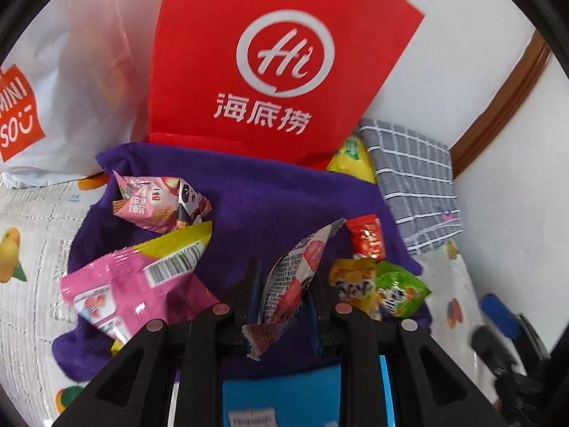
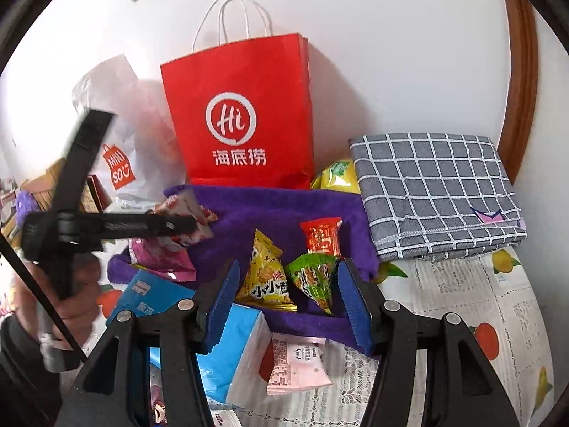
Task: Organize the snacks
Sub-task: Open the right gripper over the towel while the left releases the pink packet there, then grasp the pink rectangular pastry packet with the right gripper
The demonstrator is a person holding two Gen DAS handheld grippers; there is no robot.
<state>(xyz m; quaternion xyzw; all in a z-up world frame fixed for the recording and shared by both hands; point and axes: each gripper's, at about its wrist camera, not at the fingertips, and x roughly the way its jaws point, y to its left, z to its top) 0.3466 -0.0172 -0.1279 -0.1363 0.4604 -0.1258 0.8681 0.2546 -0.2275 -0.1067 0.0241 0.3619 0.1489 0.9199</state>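
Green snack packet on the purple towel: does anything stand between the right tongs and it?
Nothing visible does. The right tongs stand open just short of the green snack packet, with only the purple towel below. The yellow snack packet lies right beside it on the left, so the left finger may catch it.

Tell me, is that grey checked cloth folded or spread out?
Folded. The grey checked cloth lies as a neat rectangle with stacked layered edges showing at its front.
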